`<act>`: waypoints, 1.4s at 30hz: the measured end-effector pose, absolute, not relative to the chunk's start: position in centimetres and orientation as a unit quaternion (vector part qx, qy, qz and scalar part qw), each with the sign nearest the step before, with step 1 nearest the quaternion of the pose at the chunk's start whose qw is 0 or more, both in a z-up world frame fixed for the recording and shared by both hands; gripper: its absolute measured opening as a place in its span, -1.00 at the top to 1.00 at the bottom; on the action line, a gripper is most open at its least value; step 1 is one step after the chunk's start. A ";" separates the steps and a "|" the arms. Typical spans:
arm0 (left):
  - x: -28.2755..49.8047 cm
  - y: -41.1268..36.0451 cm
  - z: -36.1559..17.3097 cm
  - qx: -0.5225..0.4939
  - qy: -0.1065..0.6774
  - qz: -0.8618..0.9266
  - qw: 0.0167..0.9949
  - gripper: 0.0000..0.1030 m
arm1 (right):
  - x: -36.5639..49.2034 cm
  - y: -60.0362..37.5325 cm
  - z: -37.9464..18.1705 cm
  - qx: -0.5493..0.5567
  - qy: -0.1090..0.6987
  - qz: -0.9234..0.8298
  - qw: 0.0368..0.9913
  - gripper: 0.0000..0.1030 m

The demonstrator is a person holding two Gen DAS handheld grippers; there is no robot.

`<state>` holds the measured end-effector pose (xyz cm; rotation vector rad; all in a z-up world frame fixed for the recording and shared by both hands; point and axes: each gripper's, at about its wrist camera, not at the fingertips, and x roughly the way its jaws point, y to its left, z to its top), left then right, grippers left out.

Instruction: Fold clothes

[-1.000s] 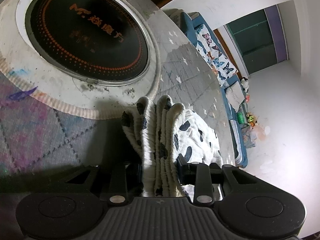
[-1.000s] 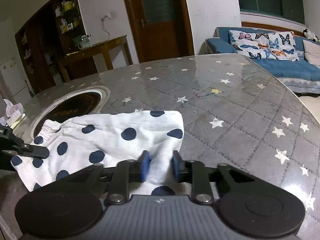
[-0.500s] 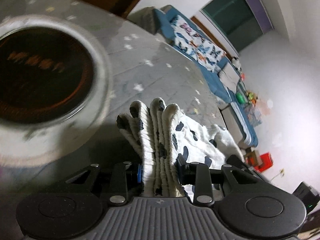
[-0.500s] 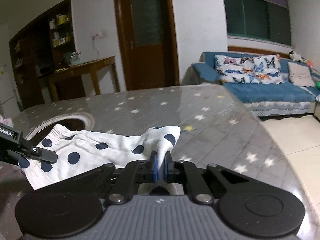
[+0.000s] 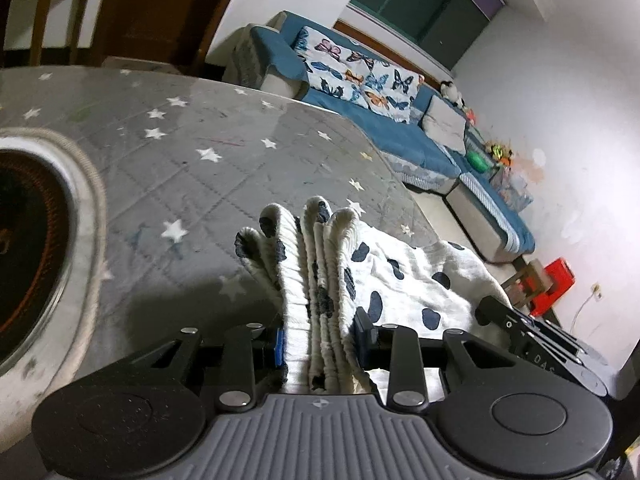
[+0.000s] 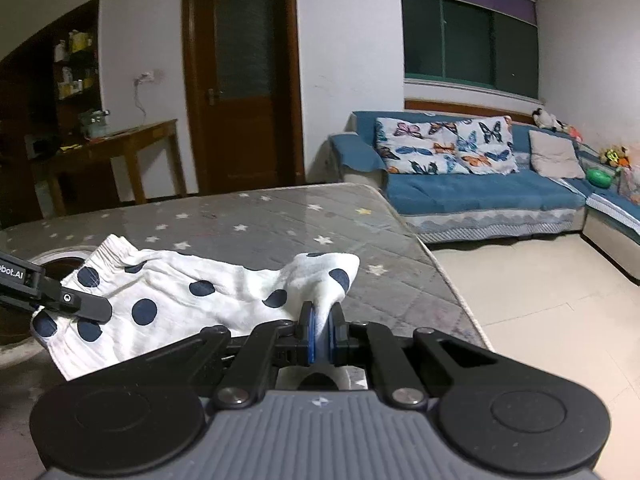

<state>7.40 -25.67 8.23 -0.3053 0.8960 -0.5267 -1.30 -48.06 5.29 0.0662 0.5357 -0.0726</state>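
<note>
- Left wrist view: the left gripper [image 5: 320,338] has its fingers pinching the bunched elastic waistband of the polka-dot shorts [image 5: 404,280], held above the table [image 5: 224,168].
- Right gripper [image 6: 322,330] nips a thin hem corner; it could slip out under tension.
- Whether any cloth touches the table is hidden.
</note>
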 end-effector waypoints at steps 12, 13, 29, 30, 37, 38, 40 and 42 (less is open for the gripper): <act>7.8 -28.2 6.3 -0.093 0.435 -0.236 0.864 0.14 | 0.1 -50.3 2.1 0.043 0.303 -0.057 0.950 0.80; 7.8 -28.2 6.3 -0.090 0.435 -0.234 0.865 0.11 | 0.0 -50.4 2.1 0.044 0.304 -0.057 0.950 0.74; 7.6 -27.8 8.5 -0.037 0.387 -0.206 0.898 -0.64 | 0.9 -50.7 3.5 0.086 0.292 -0.027 0.952 0.42; 7.8 -27.9 8.5 -0.036 0.385 -0.204 0.900 -0.65 | 1.2 -50.6 3.4 0.085 0.294 -0.026 0.952 0.41; 9.9 -28.8 7.4 -0.022 0.392 -0.191 0.900 -0.65 | 4.0 -50.1 2.5 0.088 0.309 -0.022 0.947 0.30; 10.2 -28.9 7.2 -0.022 0.394 -0.188 0.899 -0.65 | 4.4 -50.0 2.4 0.088 0.311 -0.022 0.946 0.30; 10.9 -28.8 6.7 -0.023 0.400 -0.184 0.897 -0.65 | 5.2 -49.9 2.1 0.086 0.316 -0.021 0.945 0.29; 11.5 -28.8 6.2 -0.023 0.405 -0.181 0.896 -0.65 | 5.9 -49.7 1.6 0.082 0.324 -0.021 0.942 0.27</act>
